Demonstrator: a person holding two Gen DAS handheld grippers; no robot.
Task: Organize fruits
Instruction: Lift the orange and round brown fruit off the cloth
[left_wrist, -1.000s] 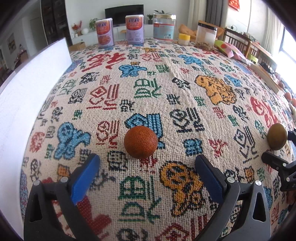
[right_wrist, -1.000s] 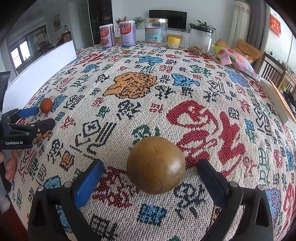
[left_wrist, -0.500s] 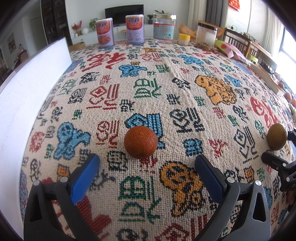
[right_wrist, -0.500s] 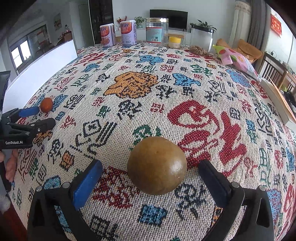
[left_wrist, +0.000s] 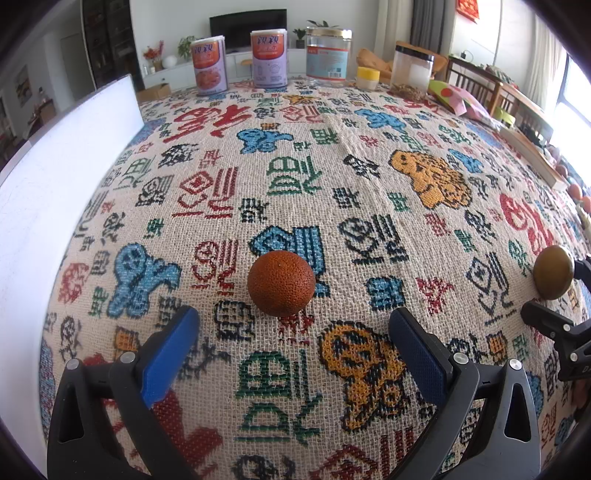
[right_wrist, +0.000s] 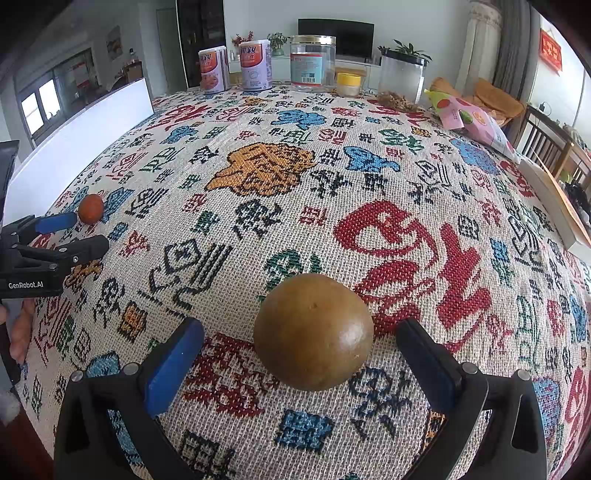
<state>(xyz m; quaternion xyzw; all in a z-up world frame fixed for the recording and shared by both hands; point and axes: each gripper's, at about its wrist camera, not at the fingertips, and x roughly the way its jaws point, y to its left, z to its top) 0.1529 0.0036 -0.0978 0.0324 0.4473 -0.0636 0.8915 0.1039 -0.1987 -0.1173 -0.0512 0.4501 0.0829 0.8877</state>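
Observation:
A rough orange-red fruit (left_wrist: 281, 283) lies on the patterned tablecloth (left_wrist: 332, 166) just ahead of my open left gripper (left_wrist: 291, 343), centred between its blue pads without touching them. It also shows small in the right wrist view (right_wrist: 91, 209). A smooth brown-green round fruit (right_wrist: 314, 331) lies between the tips of my open right gripper (right_wrist: 301, 354), apart from both pads. The same fruit shows at the right edge of the left wrist view (left_wrist: 553, 271), with the right gripper beside it.
A white board (left_wrist: 55, 192) stands along the table's left side. At the far edge stand two labelled cans (left_wrist: 209, 63), a glass jar (left_wrist: 328, 54), a small yellow-lidded jar (left_wrist: 367, 78) and a clear container (left_wrist: 412, 70). A pink snack bag (right_wrist: 469, 118) lies far right.
The right gripper has edged slightly forward, so the brown-green fruit sits a little deeper between its fingers. The left gripper and orange fruit have not moved.

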